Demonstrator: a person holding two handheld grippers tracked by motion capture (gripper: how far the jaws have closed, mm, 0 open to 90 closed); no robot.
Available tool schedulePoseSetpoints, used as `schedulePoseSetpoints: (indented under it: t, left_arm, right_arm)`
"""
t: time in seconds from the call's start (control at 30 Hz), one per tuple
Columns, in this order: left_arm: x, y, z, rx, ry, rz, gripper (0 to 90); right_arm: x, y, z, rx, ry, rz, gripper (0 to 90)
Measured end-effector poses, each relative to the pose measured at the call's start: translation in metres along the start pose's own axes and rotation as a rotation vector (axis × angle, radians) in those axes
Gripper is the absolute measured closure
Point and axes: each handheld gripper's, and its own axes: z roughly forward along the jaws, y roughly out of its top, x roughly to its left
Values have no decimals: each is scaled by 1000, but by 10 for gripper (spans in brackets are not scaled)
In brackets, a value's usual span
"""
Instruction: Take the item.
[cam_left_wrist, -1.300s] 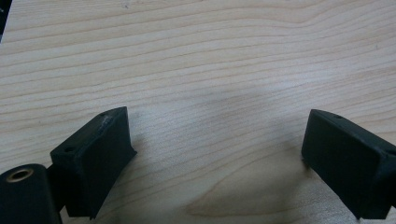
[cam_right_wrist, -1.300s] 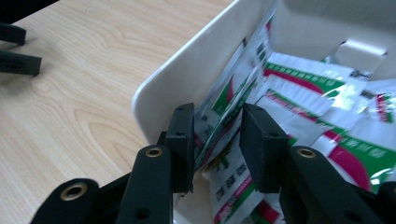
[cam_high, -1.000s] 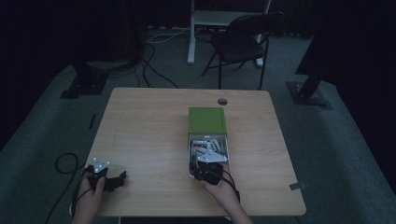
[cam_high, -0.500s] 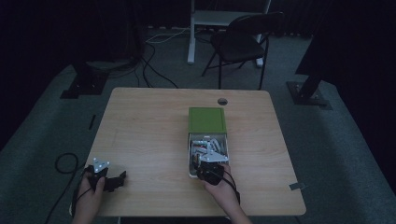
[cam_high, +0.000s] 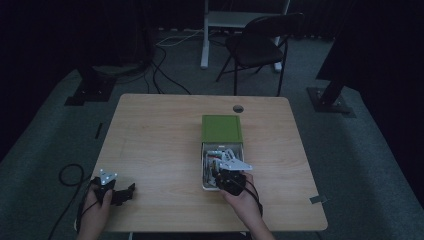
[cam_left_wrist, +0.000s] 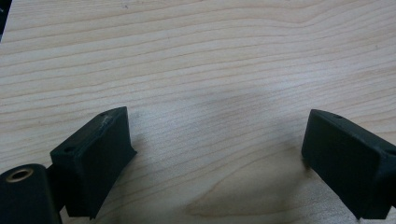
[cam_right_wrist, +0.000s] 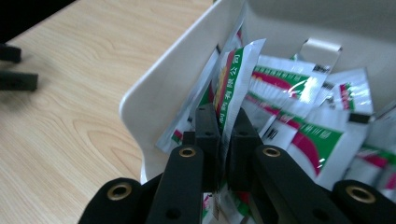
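Foil sachet (cam_right_wrist: 233, 79) pinched edge-on by the right gripper (cam_right_wrist: 223, 126) in the white box (cam_right_wrist: 154, 84) may slip, left gripper (cam_left_wrist: 219, 154) gaping idle.

- A wooden counter (cam_high: 165, 150) is seen at the centre of the frame, on a dark floor.
- A white box (cam_high: 206, 167) of packets is placed right of centre, with its green lid (cam_high: 221, 128) lying flat just above it.
- The right hand-held gripper (cam_high: 227, 176) is lowered into the box's lower end; its jaws have just been closing.
- The left hand-held gripper (cam_high: 120, 194) is held at the counter's lower left edge.
- A folding chair (cam_high: 260, 45) is seen at the top.
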Motion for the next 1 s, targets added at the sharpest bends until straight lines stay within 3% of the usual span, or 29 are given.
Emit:
schedulePoseSetpoints:
  t: [0.4,0.63,1.0]
  left_arm:
    - [0,0,0,0,0,1,91]
    - [0,0,0,1,2,-1,89]
    - [0,0,0,1,3,-1,88]
  right_arm:
    - [-13,14,-23,-83,23,54,857]
    - [-22,25,-39,-136,62,96,857]
    - [-43,39,-66,-206,17,108,857]
